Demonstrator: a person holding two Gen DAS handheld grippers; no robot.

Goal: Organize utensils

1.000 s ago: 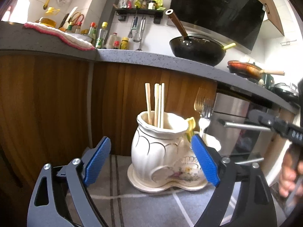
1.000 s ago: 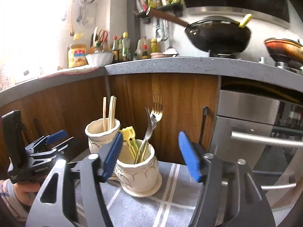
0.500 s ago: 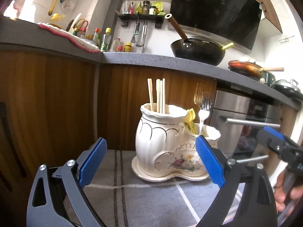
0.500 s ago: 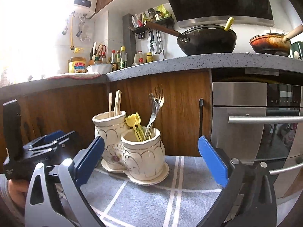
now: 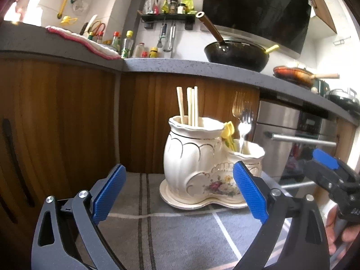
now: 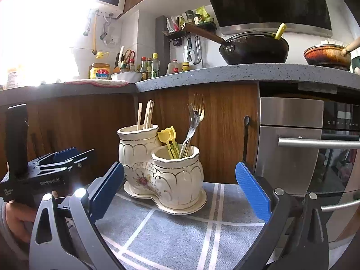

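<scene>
Left wrist view: left gripper (image 5: 177,193) jaws wide apart, empty; right gripper (image 6: 180,190) just opened wide, empty. Glossy cream double-pot ceramic holder (image 5: 202,164) on grey woven cloth (image 5: 180,236): wooden chopsticks (image 5: 190,106) left pot, steel forks (image 6: 191,130) and probably plastic yellow utensils (image 6: 168,140) right pot.

The lower parts of the pale wooden chopsticks (image 5: 187,105) and the silver forks (image 6: 191,130) are hidden inside the cream flowered pot holder (image 6: 162,175). The labels on the small far bottles (image 6: 149,66) are too tiny to read. The grey striped cloth (image 5: 180,236) runs off the near edge.
</scene>
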